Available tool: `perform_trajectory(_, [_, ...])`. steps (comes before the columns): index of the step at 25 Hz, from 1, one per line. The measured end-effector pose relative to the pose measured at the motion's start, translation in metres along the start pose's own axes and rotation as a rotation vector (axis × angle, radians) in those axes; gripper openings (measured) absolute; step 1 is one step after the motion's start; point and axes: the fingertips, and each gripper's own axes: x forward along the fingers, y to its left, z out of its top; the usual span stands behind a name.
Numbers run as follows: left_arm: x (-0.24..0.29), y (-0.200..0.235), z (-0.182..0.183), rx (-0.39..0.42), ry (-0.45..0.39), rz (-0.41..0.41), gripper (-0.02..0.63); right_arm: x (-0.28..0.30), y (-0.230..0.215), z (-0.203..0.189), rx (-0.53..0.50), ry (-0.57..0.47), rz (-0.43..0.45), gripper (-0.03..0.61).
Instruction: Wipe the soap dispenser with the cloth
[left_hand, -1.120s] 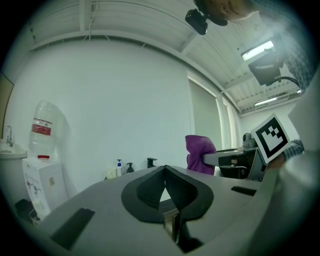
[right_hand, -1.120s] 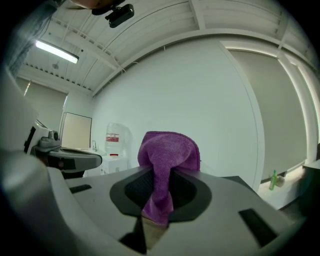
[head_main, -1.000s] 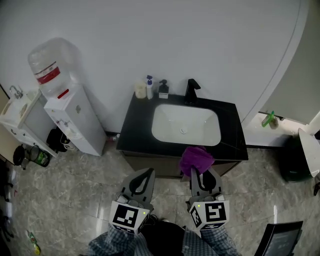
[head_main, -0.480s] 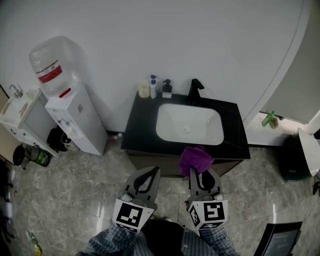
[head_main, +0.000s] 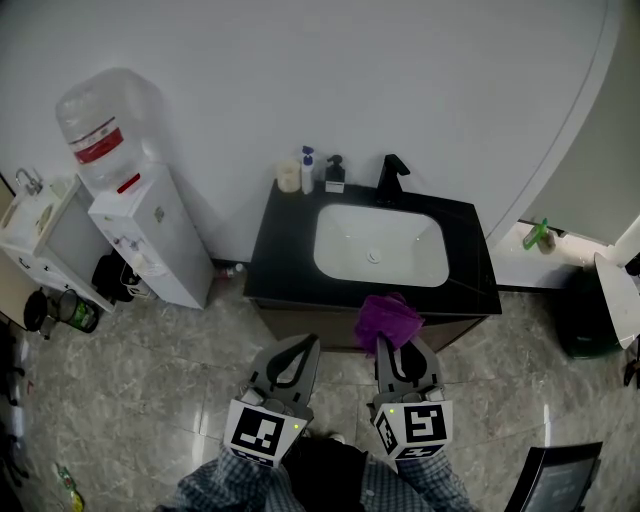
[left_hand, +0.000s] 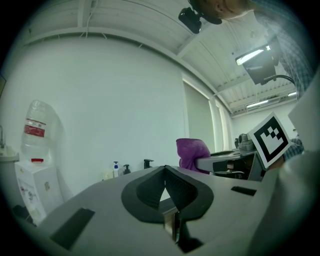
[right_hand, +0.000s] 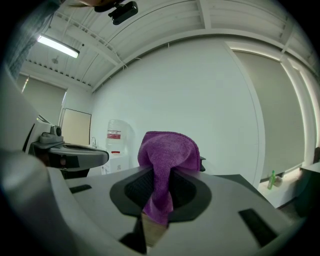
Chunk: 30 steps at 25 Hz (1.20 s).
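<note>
A dark pump soap dispenser (head_main: 334, 173) stands at the back left of the black counter (head_main: 270, 262), beside a white bottle with a blue pump (head_main: 307, 170). In the left gripper view both are small and far off, the dark dispenser (left_hand: 126, 169) to the right of the white bottle (left_hand: 116, 168). My right gripper (head_main: 395, 346) is shut on a purple cloth (head_main: 388, 319), which bunches up above its jaws (right_hand: 167, 152). My left gripper (head_main: 299, 342) is shut with nothing in it (left_hand: 164, 169). Both grippers hang side by side in front of the counter, well short of the dispenser.
A white basin (head_main: 380, 247) fills the counter's middle, with a black faucet (head_main: 391, 179) behind it. A cream cup (head_main: 288, 179) stands left of the bottles. A water cooler (head_main: 135, 215) is against the wall at left. A green bottle (head_main: 535, 237) lies on the ledge at right.
The sink has drifted slightly right and down in the head view. My left gripper has shifted a little to the right. The cloth stays held in the right gripper.
</note>
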Motion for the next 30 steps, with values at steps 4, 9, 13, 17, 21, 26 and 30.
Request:
perform_trajectory(4, [-0.002, 0.003, -0.001, -0.001, 0.001, 0.001, 0.002, 0.000, 0.003, 0.000, -0.006, 0.004, 0.001, 0.075])
perform_trajectory(9, [-0.002, 0.006, -0.001, 0.000, 0.001, 0.003, 0.002, 0.004, 0.006, 0.000, -0.010, 0.007, 0.007, 0.075])
perform_trajectory(13, [-0.003, 0.009, -0.002, 0.001, 0.000, 0.004, 0.002, 0.006, 0.009, -0.001, -0.014, 0.008, 0.009, 0.075])
perform_trajectory(17, [-0.002, 0.013, -0.002, 0.000, 0.002, 0.007, 0.002, 0.010, 0.011, 0.000, -0.013, 0.008, 0.012, 0.075])
perform_trajectory(21, [-0.002, 0.015, -0.002, -0.001, 0.002, 0.007, 0.002, 0.012, 0.012, 0.000, -0.016, 0.010, 0.014, 0.075])
perform_trajectory(26, [0.001, 0.018, -0.002, -0.004, 0.001, 0.008, 0.002, 0.016, 0.012, 0.000, -0.018, 0.015, 0.016, 0.075])
perform_trajectory(30, [0.001, 0.018, -0.005, 0.000, 0.016, 0.007, 0.002, 0.016, 0.012, -0.002, -0.020, 0.021, 0.019, 0.075])
